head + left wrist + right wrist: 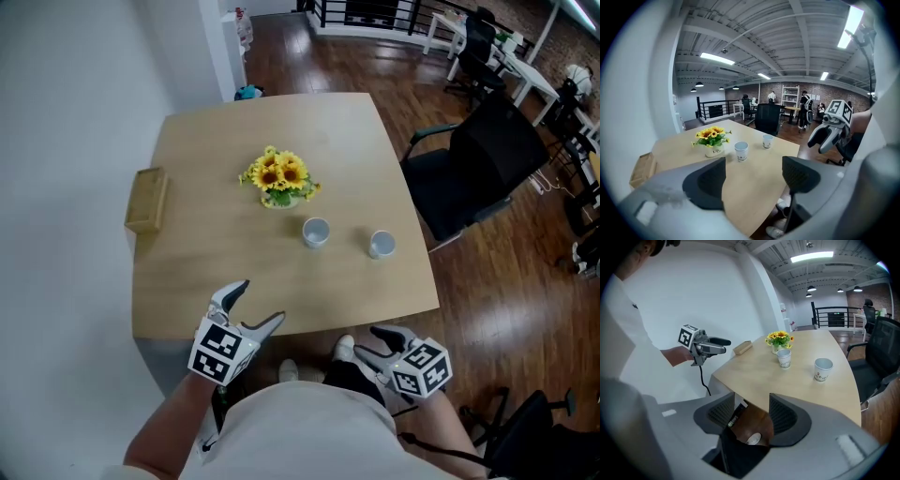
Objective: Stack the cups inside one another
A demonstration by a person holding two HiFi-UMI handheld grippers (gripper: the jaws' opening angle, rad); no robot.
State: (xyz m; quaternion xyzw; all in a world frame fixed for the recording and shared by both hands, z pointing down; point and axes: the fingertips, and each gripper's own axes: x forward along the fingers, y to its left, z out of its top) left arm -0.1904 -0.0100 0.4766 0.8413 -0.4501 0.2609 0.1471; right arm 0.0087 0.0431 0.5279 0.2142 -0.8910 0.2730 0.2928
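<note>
- Pale wooden table [206, 272] filling the middle of the head view, white wall along its left side.
- Black office chair [478, 164] parked just off the table's right edge, on dark wood floor.
- Left gripper [262, 300] hovering over the near table edge, jaws spread wide, nothing between them, bare tabletop ahead.
- Right gripper [364, 342] low, off the near edge, beside the person's lap; jaws apart too, only floor and a shoe showing in the gap.
- Wooden box [147, 200] lying at the table's left edge, well apart from everything else.
- Pot of sunflowers [279, 176] mid-table, just behind and to the left of the left cup.
- Left cup [316, 232] and right cup [382, 244], both upright, mouths up, near each other but apart, right of centre.
</note>
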